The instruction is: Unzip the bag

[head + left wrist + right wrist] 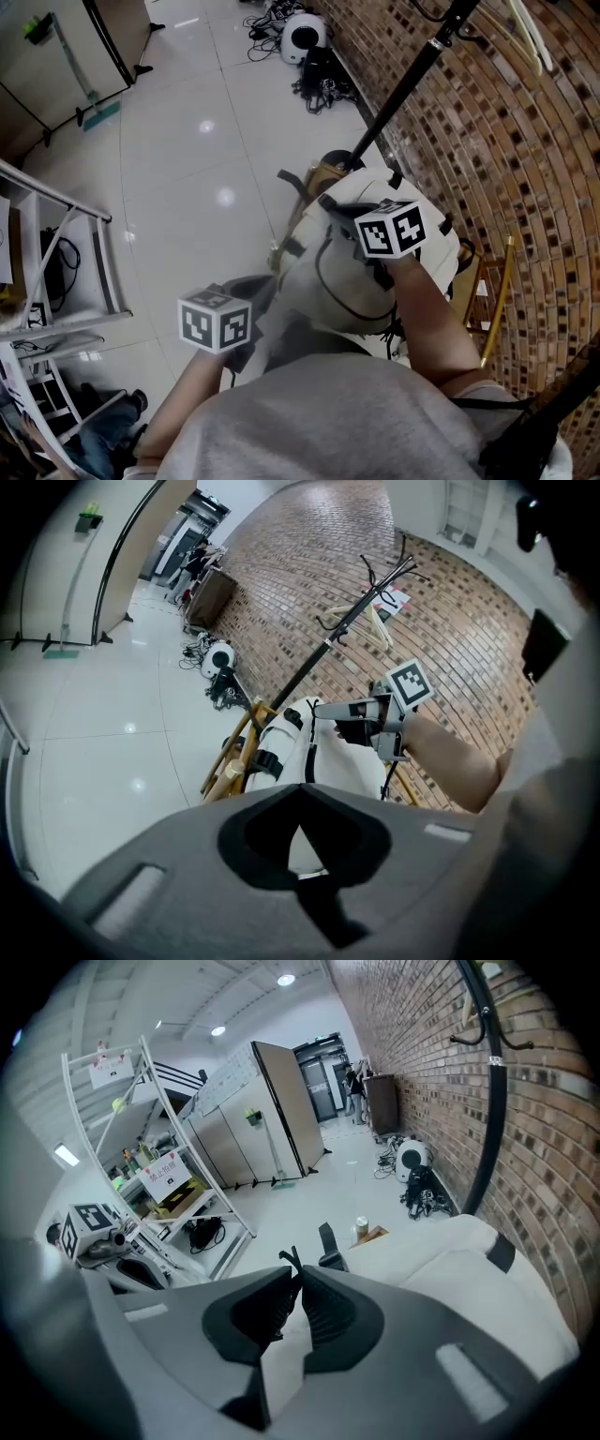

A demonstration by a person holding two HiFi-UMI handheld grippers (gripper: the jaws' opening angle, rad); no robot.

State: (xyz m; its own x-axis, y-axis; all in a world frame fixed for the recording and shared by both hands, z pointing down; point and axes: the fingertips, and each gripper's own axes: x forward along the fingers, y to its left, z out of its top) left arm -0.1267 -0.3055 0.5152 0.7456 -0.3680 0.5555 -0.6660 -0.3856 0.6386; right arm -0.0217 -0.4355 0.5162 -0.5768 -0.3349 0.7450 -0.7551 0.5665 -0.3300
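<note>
A white backpack (342, 281) rests on a wooden frame beside the brick wall, and it also shows in the left gripper view (342, 761). A dark zipper line (322, 272) curves over its top. My right gripper (330, 202) lies over the bag's upper part, shut on the black zipper pull (287, 1262), whose tip sticks out past the jaws. The left gripper view shows the same gripper (321, 708) reaching across the bag. My left gripper (269, 302) is at the bag's near lower side. Its jaw tips meet, with white bag fabric (305, 850) between them.
A black coat-stand pole (403, 89) rises just behind the bag along the brick wall (525, 141). The wooden frame (497, 291) sticks out at the bag's right. A white metal rack (56, 272) stands to the left. Cables and a white appliance (302, 37) lie farther along the wall.
</note>
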